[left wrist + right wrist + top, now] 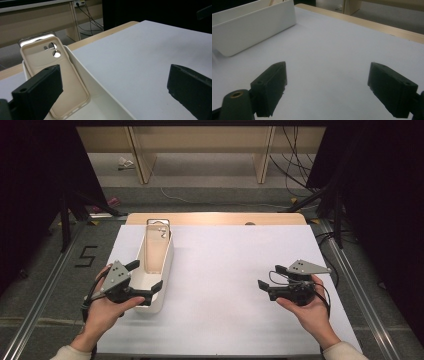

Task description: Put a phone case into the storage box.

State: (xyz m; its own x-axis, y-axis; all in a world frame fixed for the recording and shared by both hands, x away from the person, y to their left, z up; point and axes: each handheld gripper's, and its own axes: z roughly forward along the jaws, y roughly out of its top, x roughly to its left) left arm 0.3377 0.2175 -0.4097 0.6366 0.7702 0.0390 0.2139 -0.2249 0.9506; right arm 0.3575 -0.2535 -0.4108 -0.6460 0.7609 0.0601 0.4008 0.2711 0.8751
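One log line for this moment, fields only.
left tool: open, straddling bin wall | case: leaning in bin, ungripped | right tool: open, empty, over mat

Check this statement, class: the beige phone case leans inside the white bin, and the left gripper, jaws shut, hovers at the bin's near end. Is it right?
One detail is wrong: the left gripper has its jaws open, not shut; the left gripper view shows them wide apart. The rest holds: the beige phone case leans inside the white bin, and the gripper is at its near end.
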